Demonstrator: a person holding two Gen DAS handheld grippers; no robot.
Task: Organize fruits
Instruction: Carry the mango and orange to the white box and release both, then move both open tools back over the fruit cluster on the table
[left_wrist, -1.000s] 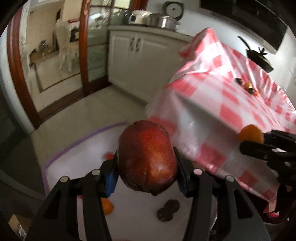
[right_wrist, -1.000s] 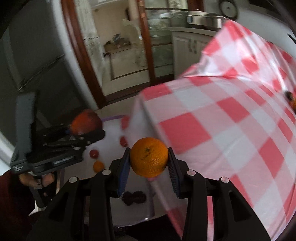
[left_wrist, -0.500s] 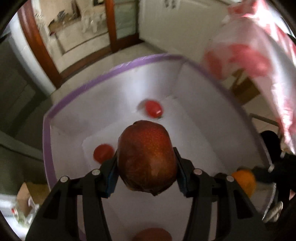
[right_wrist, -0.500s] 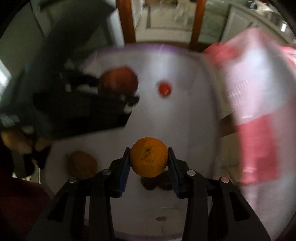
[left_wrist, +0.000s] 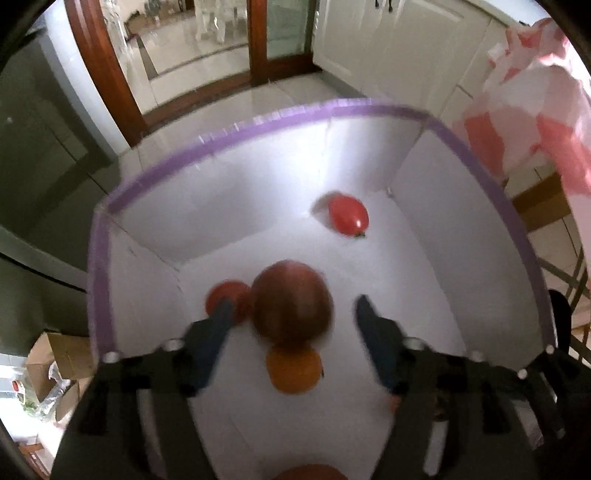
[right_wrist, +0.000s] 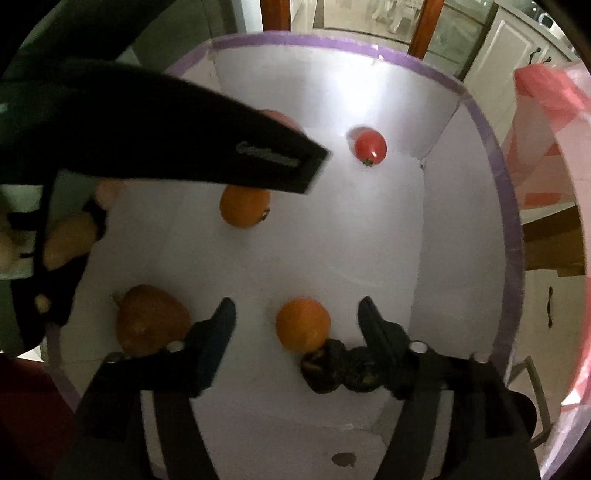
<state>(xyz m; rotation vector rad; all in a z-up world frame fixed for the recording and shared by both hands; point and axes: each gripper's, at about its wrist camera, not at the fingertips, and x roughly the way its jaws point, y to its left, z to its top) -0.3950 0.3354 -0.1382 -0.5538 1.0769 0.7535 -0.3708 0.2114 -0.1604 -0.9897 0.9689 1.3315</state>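
Note:
Both grippers hang over a white box with a purple rim, also in the right wrist view. My left gripper is open; the dark red apple is blurred between the spread fingers, free of the pads. An orange lies below it. My right gripper is open; its orange sits free between the fingers above the box floor. The left gripper's body crosses the right wrist view.
In the box lie small red tomatoes, another orange, a brown fruit and two dark wrinkled fruits. The red-checked tablecloth hangs at the right. Cardboard boxes stand on the floor.
Both grippers moved from the table to over the box and opened. The apple and the orange left the pads and dropped toward the box floor.

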